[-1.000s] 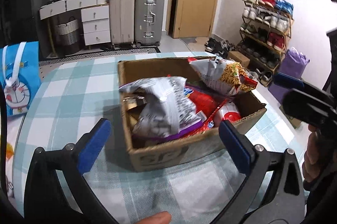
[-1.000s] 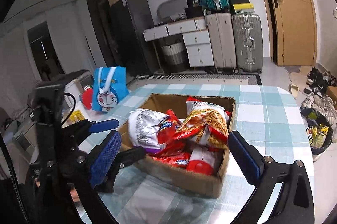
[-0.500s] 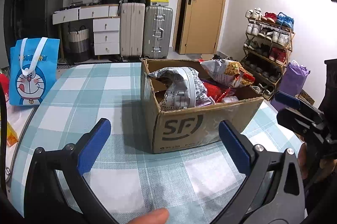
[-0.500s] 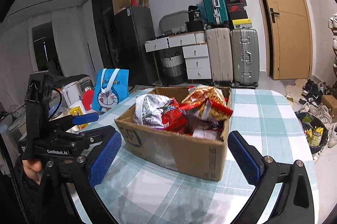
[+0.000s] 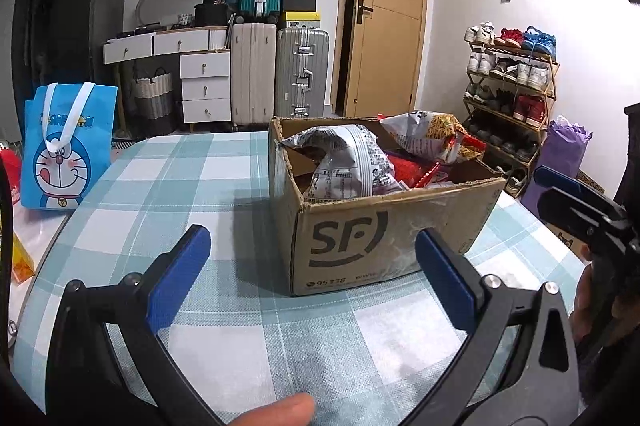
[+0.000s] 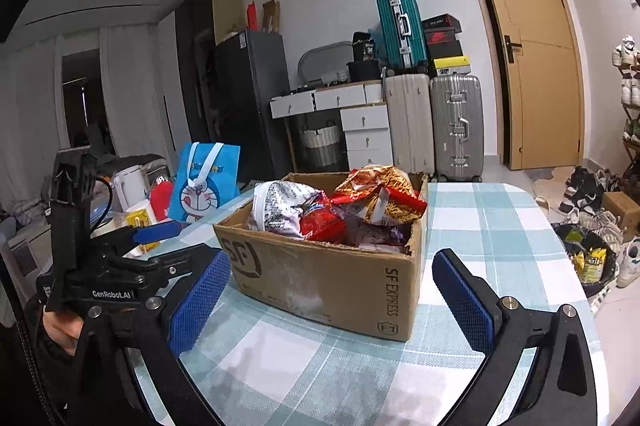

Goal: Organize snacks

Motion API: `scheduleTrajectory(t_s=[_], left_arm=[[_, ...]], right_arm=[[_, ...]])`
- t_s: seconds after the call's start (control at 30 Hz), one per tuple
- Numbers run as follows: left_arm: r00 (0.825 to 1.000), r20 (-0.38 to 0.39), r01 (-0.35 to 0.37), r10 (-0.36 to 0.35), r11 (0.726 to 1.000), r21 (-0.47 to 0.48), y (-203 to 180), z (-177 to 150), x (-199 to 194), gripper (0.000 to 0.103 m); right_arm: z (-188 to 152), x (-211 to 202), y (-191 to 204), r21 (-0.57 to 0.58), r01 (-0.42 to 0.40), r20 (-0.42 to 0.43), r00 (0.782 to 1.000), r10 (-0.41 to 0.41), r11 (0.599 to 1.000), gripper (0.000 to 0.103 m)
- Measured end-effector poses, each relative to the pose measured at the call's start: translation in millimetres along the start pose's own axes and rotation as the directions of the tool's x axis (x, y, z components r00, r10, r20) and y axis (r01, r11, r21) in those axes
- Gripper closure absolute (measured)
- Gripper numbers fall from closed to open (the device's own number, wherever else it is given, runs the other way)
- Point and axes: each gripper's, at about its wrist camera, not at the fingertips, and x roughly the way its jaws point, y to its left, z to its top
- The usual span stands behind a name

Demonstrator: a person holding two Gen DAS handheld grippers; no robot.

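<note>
I am dropping both wide-open, empty grippers, left gripper (image 5: 308, 282) and right gripper (image 6: 332, 300), from above the snack-filled box (image 5: 384, 226) to surface (image 5: 168, 177) level; nothing grasped.

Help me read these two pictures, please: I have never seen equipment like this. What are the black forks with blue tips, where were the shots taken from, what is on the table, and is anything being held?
There is no robot here. A person holds a hand tool in each hand, and each tool has two fingers with blue pads and a small camera looking forward along them. One picture comes from the left gripper, the other from the right gripper; each also shows the other tool at its edge. Both stand open and hold nothing. On the checked tablecloth sits an open cardboard box full of snack bags. A blue cartoon bag stands just beyond the table's left edge. Suitcases and a door are behind.
</note>
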Motion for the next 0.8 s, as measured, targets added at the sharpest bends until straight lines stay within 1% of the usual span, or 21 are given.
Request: scheduleTrajectory(t_s=[0.17, 0.5, 0.6, 0.8], left_arm=[[1.000, 0.012, -0.012, 0.012, 1.000, 0.002, -1, -5, 4, 0.001], [1.000, 0.011, -0.004, 0.004, 1.000, 0.008, -2, -8, 8, 0.001], [1.000, 0.009, -0.004, 0.004, 1.000, 0.012, -2, -8, 9, 0.001], [1.000, 0.012, -0.002, 0.002, 1.000, 0.013, -1, -8, 10, 0.001]], right_arm=[[-2, 1, -1, -0.013, 0.014, 0.001, 1.000, -0.014, 1.000, 0.000], [-10, 3, -1, -0.035, 0.035, 0.003, 0.999, -0.035, 0.999, 0.000], [-11, 4, 0, -0.037, 0.028, 0.008, 1.000, -0.028, 0.999, 0.000], [-14, 9, 11, -0.094, 0.052, 0.008, 0.999, -0.052, 0.994, 0.000]])
